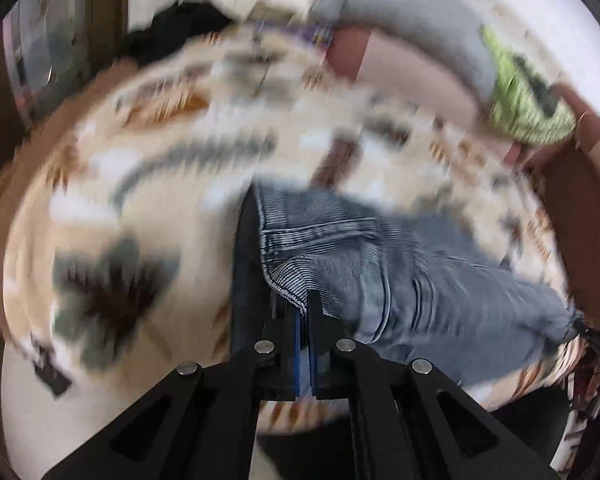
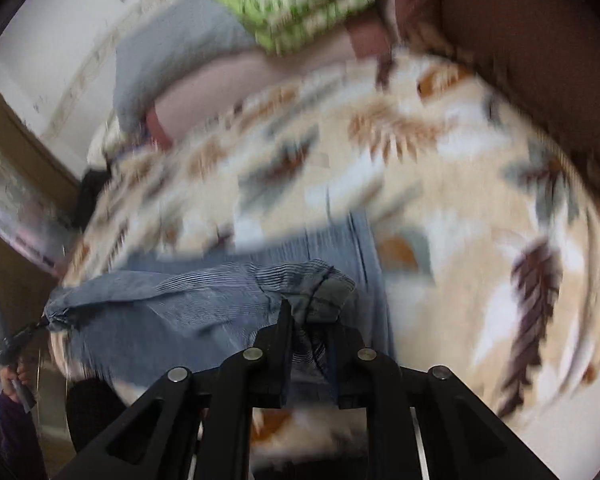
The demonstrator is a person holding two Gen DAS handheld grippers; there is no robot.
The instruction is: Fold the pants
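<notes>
The pants, made of blue-grey denim, lay stretched between the two grippers above a bed covered with a cream blanket printed with brown and grey leaf shapes.

Left gripper: the jaws stood narrow, closed on a stitched edge of the pants. A hem with pale stitching sat directly at the fingertips. From that point the denim ran to the right across the left wrist view, as far as the far corner of the cloth.

Right gripper: the jaws stood slightly apart, with a bunched fold of the pants between them. The cloth passed between the fingers and filled the gap. From there the denim ran to the left across the right wrist view.

Both views were blurred, so finer detail of the cloth could not be read.

At the head of the bed lay a grey pillow, a pink pillow and a folded green patterned cloth. A dark garment lay at the far left corner of the blanket.
</notes>
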